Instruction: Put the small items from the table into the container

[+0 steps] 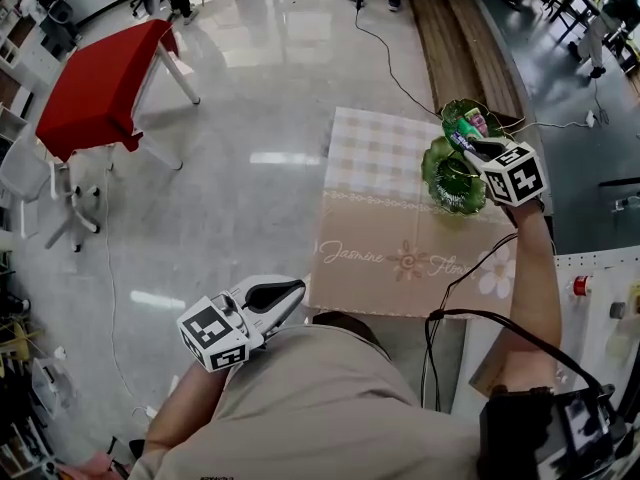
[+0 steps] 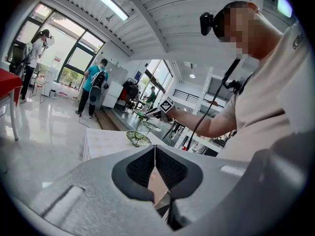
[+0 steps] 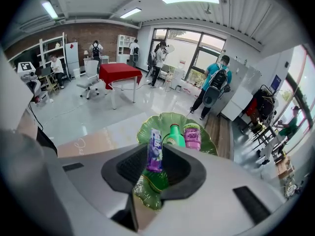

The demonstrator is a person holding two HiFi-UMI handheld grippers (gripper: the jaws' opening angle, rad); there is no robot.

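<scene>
Over the upper tier of the two-tier green dish (image 3: pixel 167 118), the right tool (image 3: pixel 155 149) points steeply down with its jaws drawn in narrow on a purple packet (image 3: pixel 154 155). It grips the packet by its flat sides and holds it upright, so that the lower end can go in first. Just beyond the packet, already lying in that same tier of the dish, a green bottle (image 3: pixel 173 135) and a pink bottle (image 3: pixel 192 135) rest side by side. The packet hangs on the side of the tier that shows bare green, which is probably why the tool comes in over this rim and not across the bottles. Beneath the jaws the dish's lower tier shows, with nothing in it that I can make out. The worktop (image 1: pixel 400 258) runs from the dish toward the person, and no other small item shows on its cloth, so this packet looks like the last. Well apart from the dish, past the end of the worktop farthest from it, the left tool (image 1: pixel 288 294) has its jaws pressed together on nothing, likely parked there to keep clear. The tier is shallow, so a low, gentle release seems wise.
</scene>
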